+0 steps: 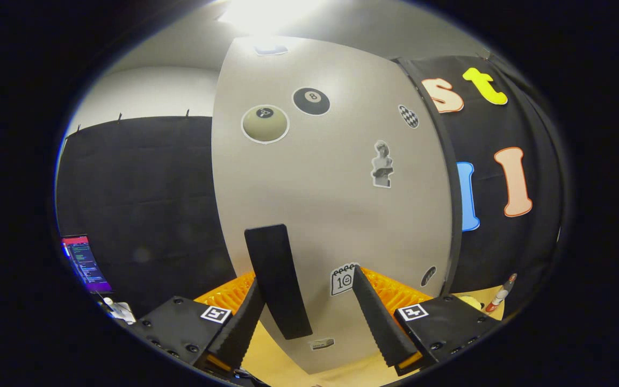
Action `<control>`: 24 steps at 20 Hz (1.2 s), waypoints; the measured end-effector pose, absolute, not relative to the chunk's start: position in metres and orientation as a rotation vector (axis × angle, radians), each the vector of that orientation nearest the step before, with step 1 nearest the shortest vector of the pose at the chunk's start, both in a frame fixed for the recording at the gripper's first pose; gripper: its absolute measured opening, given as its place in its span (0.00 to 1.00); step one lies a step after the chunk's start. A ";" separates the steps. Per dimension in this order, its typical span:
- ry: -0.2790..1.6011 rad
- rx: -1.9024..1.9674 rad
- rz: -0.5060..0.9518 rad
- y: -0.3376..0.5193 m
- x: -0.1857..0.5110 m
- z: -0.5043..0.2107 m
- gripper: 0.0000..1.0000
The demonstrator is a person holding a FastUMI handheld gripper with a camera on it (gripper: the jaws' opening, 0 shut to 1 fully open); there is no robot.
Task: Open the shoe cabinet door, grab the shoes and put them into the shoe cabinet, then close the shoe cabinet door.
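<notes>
Facing the shoe cabinet door (331,204), spread tongs (309,317) flank its black handle (277,279)

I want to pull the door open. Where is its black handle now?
The black handle stands upright on the grey cabinet door, between the open gripper fingers, close by the left finger.

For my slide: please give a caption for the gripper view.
Open gripper faces the shoe cabinet door, its black handle between the jaws.
</notes>
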State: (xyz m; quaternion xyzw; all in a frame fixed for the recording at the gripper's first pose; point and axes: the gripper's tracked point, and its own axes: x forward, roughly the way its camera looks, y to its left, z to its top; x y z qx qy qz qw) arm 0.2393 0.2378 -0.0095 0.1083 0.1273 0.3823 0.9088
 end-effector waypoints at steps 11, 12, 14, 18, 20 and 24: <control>0.261 0.210 0.711 0.352 0.295 -0.020 1.00; 0.259 0.201 0.686 0.353 0.293 -0.017 1.00; 0.248 0.181 0.648 0.336 0.281 -0.016 1.00; 0.217 0.149 0.508 0.281 0.251 -0.004 1.00; 0.197 0.147 0.421 0.239 0.231 0.005 1.00; 0.180 0.153 0.237 0.146 0.192 0.018 0.99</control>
